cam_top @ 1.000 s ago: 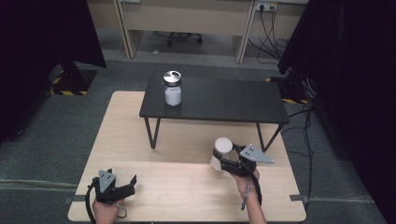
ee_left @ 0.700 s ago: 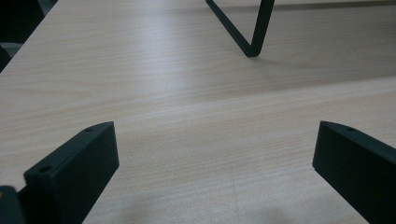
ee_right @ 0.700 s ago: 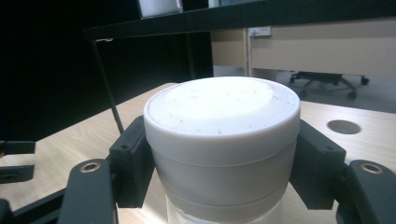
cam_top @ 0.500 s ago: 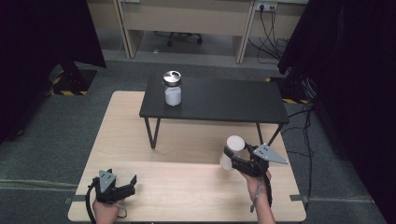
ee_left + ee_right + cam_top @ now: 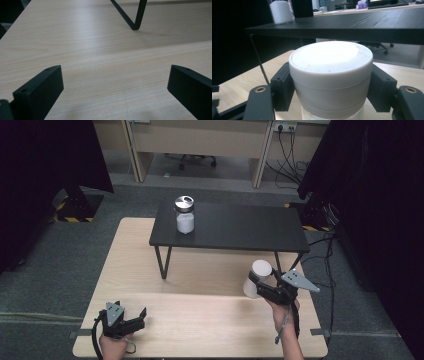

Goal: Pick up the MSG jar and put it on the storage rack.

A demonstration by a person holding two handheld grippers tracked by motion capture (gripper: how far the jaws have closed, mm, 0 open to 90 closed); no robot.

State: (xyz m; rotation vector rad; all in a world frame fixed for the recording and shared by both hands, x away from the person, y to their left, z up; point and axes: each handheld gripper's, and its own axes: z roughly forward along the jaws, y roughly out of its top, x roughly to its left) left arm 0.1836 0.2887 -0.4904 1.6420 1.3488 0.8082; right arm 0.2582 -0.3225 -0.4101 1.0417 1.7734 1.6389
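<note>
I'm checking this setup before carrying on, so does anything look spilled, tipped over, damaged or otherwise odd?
Nothing stands out. The white-lidded jar sits upright and closed between the jaws of the right hand-held gripper, and the silver-lidded jar stands upright on the black shelf. No spill shows on the wooden table.

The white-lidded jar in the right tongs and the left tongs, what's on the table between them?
Nothing: the high view shows bare light wooden tabletop between the white-lidded jar and the left tongs.
</note>
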